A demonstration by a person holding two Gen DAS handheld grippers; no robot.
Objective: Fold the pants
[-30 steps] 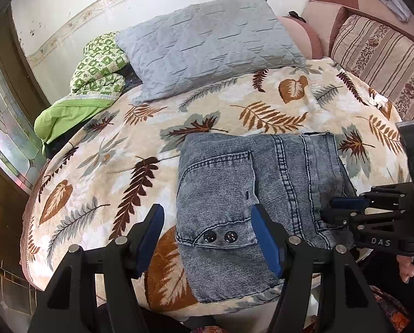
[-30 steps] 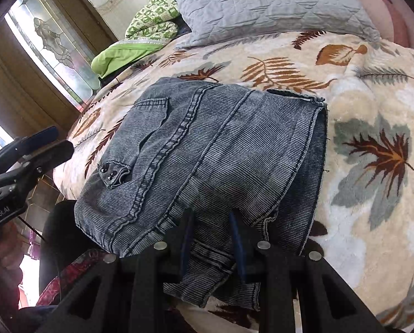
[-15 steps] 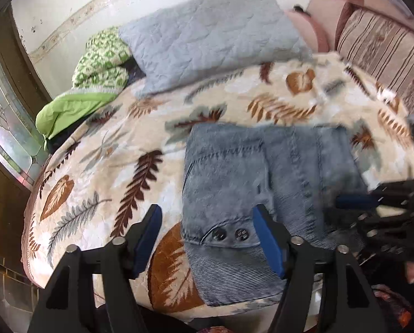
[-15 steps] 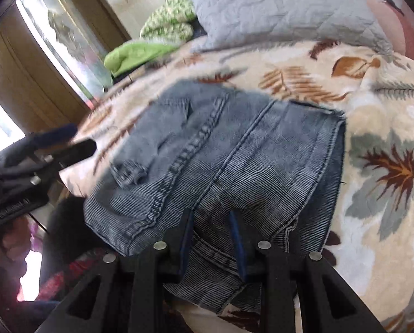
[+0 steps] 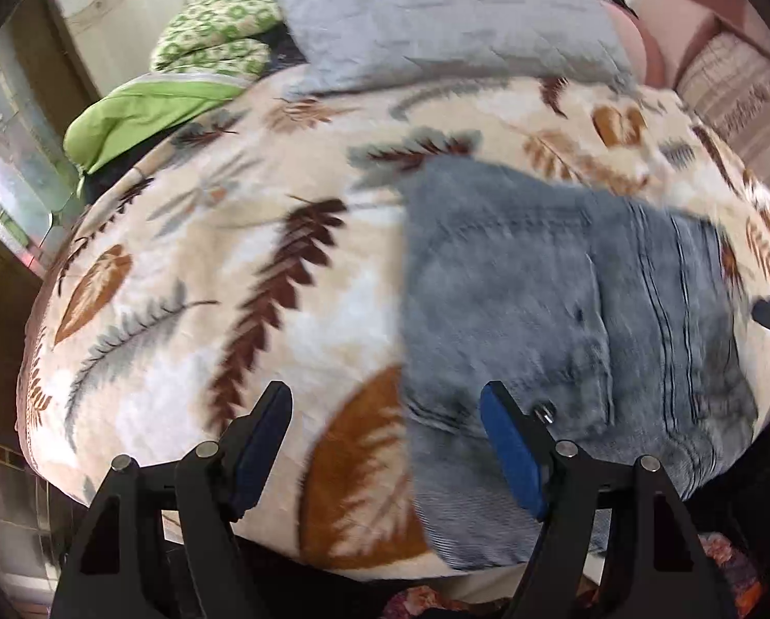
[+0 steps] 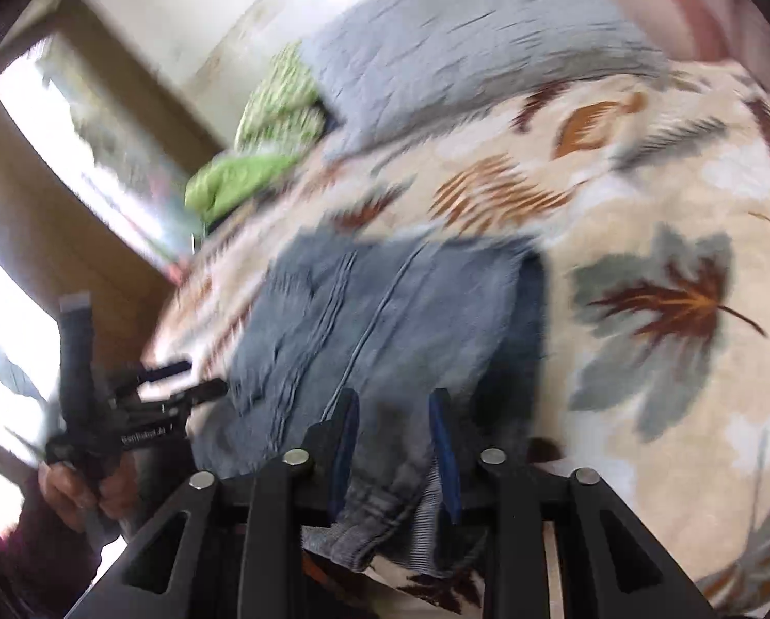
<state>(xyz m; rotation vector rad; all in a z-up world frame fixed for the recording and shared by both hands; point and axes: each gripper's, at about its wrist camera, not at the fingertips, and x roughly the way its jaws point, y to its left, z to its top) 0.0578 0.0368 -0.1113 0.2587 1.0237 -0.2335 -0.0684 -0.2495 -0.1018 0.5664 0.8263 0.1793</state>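
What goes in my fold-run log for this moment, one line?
pants: folded, on blanket | left claw: open, empty | right claw: just opened, hem between pads, released

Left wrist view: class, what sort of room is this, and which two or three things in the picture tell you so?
Most likely a bedroom in a home. A leaf-print blanket covers a bed, a grey quilted pillow lies at its far end beside green bedding, and folded jeans rest on top.
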